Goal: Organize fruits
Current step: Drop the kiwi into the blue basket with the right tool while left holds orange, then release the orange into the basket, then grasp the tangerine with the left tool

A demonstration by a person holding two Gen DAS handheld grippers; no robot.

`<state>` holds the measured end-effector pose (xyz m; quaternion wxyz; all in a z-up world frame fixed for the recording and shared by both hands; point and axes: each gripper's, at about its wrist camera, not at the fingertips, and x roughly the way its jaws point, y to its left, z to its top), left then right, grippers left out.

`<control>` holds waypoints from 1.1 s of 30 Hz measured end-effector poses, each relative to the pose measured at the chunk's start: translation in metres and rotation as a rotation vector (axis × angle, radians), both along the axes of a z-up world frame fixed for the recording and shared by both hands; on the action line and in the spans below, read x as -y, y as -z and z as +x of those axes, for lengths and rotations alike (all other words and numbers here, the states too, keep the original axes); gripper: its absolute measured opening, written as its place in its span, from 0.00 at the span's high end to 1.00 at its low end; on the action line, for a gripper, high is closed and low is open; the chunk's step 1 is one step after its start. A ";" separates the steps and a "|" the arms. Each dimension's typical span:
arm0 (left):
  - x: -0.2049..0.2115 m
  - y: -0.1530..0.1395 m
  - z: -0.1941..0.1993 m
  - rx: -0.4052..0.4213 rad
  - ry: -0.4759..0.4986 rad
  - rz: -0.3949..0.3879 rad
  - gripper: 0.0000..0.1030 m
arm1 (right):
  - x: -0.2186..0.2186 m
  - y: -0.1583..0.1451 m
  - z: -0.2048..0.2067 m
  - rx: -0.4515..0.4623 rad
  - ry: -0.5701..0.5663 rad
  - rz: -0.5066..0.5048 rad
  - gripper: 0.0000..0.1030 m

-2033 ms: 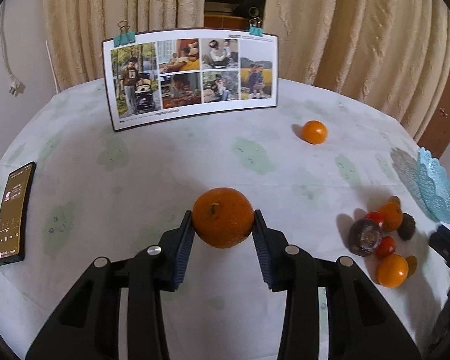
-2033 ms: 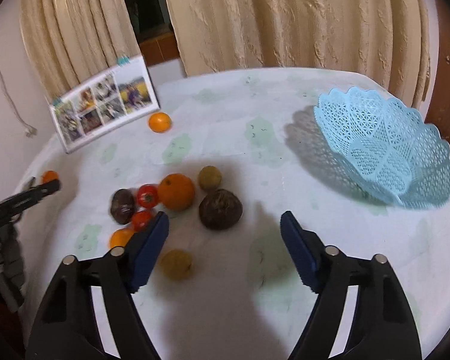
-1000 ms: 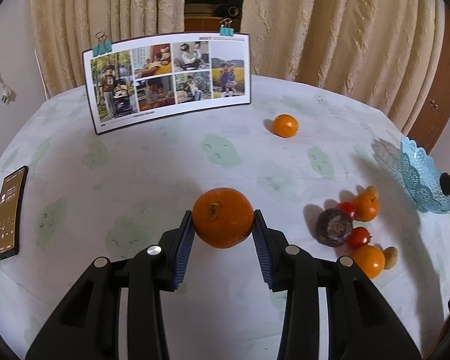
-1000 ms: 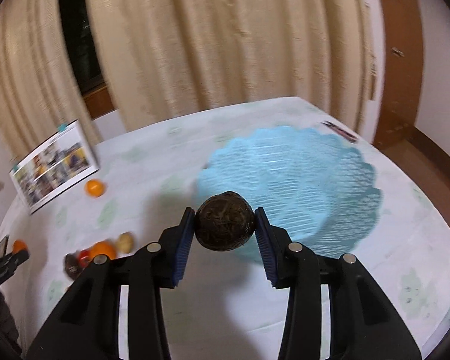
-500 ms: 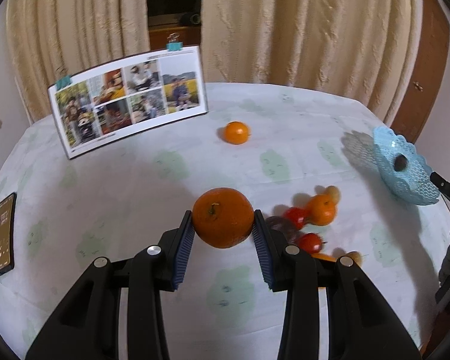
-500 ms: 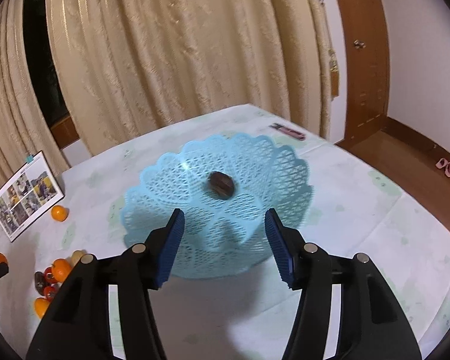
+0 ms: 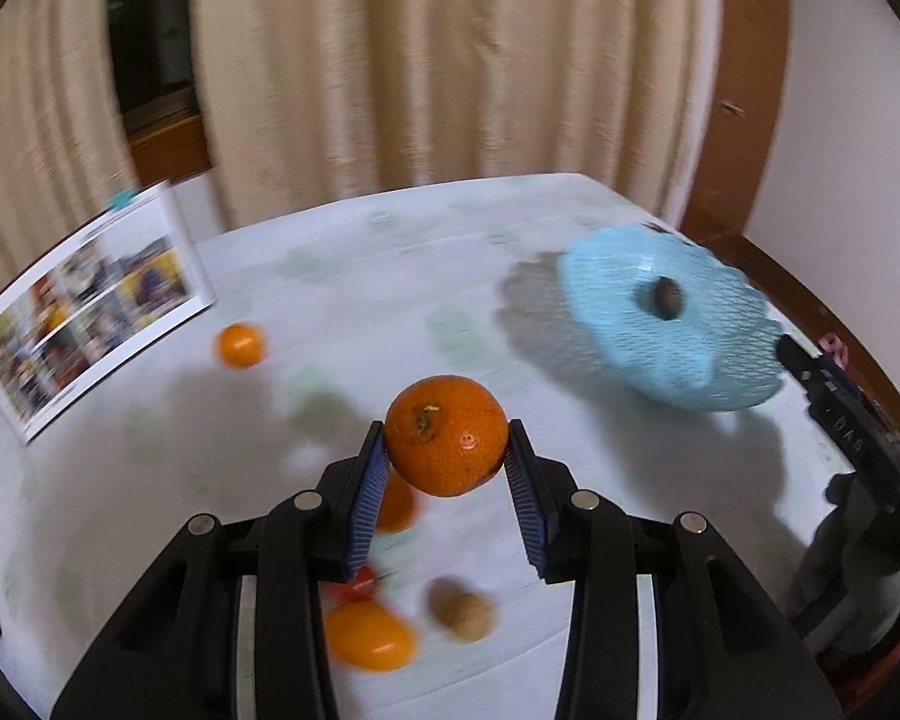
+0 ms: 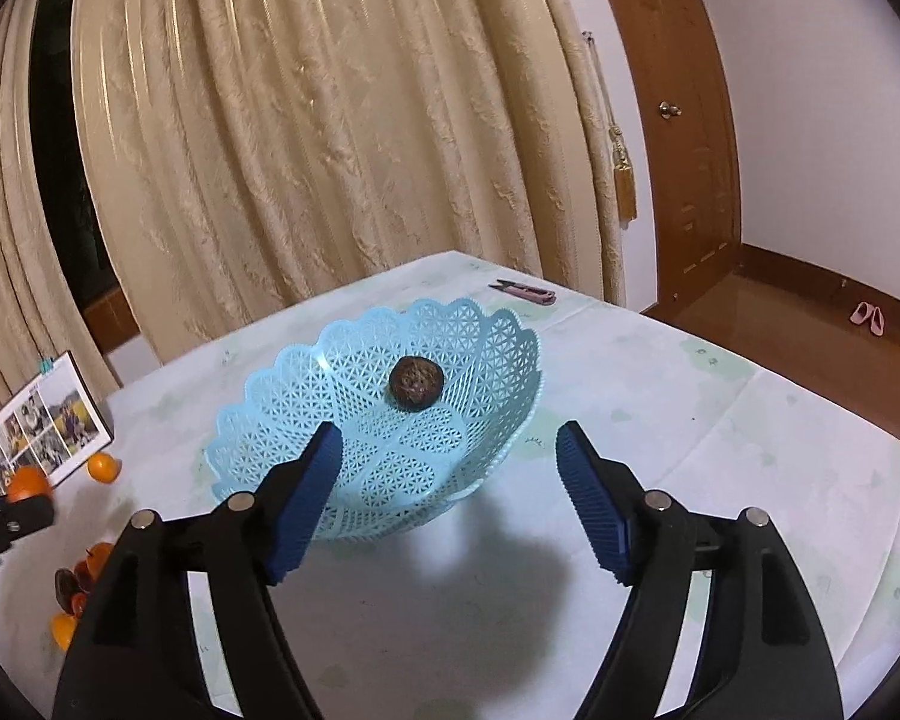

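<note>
Blue basket (image 8: 306,396) holds only 1 dark fruit (image 8: 416,382); left gripper (image 7: 447,468) clamps an orange (image 7: 447,444), right gripper (image 8: 450,498) gapes empty, several fruits (image 7: 369,642) remain.

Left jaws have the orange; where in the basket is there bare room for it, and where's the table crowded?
The blue basket holds only one dark fruit near its centre; the mesh all around it is bare, most widely on the near side by the right gripper. The orange rides in the left gripper. Crowding is the loose fruit cluster beneath it.
</note>
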<state>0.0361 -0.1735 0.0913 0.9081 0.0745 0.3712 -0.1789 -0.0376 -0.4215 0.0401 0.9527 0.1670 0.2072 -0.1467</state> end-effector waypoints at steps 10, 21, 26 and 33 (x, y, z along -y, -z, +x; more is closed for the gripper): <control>0.090 0.008 0.030 -0.043 0.144 -0.009 0.61 | 0.015 0.003 -0.006 0.017 0.043 0.080 0.26; 0.120 -0.006 0.040 -0.010 0.159 -0.043 0.20 | 0.024 0.006 -0.005 0.015 0.075 0.115 0.17; 0.092 -0.010 0.050 -0.003 0.088 -0.038 0.16 | 0.021 0.005 -0.005 0.027 0.079 0.106 0.17; 0.036 -0.016 0.073 0.003 -0.041 -0.022 0.14 | 0.023 0.005 -0.008 0.039 0.089 0.112 0.17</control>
